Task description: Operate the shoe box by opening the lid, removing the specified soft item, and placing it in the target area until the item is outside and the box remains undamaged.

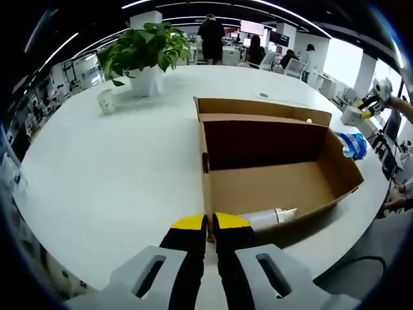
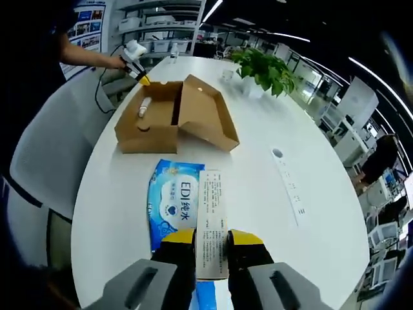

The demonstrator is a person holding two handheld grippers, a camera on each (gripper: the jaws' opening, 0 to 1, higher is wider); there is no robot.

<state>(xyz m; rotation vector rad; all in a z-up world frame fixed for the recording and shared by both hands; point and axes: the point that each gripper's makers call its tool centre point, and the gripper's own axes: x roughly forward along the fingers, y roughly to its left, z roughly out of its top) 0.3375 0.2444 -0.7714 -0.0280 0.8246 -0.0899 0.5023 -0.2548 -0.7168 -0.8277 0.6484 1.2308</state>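
The brown cardboard shoe box [image 1: 271, 187] stands open on the white table, its lid [image 1: 258, 110] folded back. Inside, against the near wall, lies a white tube [image 1: 268, 218]. My left gripper [image 1: 211, 227] is shut on the box's near corner wall. The right gripper view has the box [image 2: 155, 119] farther off, the tube [image 2: 144, 106] inside it and the left gripper [image 2: 135, 55] at its end. A blue soft wipes pack [image 2: 174, 200] with a white printed strip [image 2: 211, 213] is outside the box, low over the table. My right gripper [image 2: 211, 237] is shut on it.
A potted plant [image 1: 145, 55] and a small white cup [image 1: 105, 100] stand at the table's far side. The plant [image 2: 268, 71] is behind the box in the right gripper view. A grey chair [image 2: 58, 148] stands at the table's edge. People sit at desks behind.
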